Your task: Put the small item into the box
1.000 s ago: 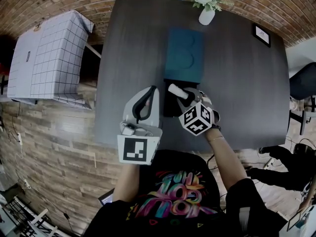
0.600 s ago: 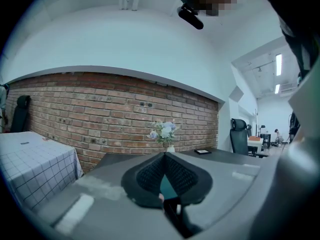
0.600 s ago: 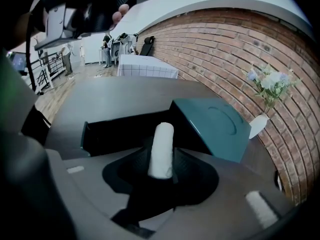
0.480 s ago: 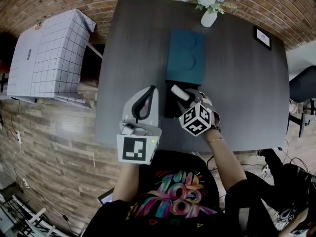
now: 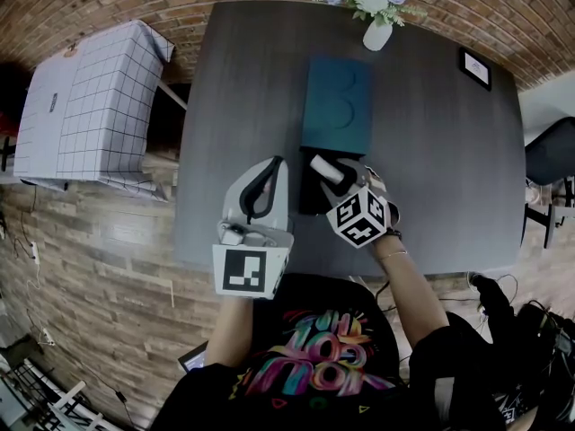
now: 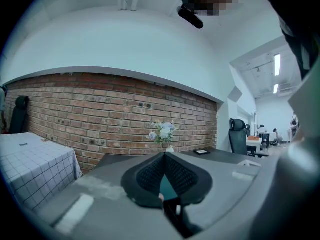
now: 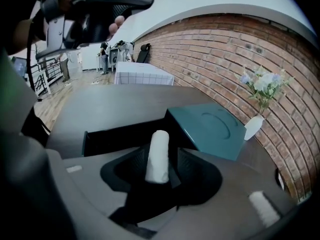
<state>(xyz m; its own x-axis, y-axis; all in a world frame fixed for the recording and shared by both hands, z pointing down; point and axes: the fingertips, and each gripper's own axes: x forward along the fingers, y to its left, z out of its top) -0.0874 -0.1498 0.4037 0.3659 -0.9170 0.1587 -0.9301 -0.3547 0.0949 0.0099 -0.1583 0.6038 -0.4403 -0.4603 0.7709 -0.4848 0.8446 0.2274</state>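
The dark grey wooden table (image 5: 431, 151) fills mid-frame. On it a flat teal lid (image 5: 337, 101) lies just above an open black box (image 5: 313, 194). The right gripper (image 7: 159, 160), at centre, has its jaws opening around the white cylindrical roll (image 7: 158, 154), over the box. At lower left, the left gripper (image 6: 164, 156) has its jaws together on nothing.

The left tongs (image 6: 164, 157) have black ribbed jaws meeting at the tips, with nothing held. Beyond them, a white vase of pale flowers (image 6: 164, 136) stands on the dark grey desk (image 6: 120, 159) before a red brick wall (image 6: 100, 114).
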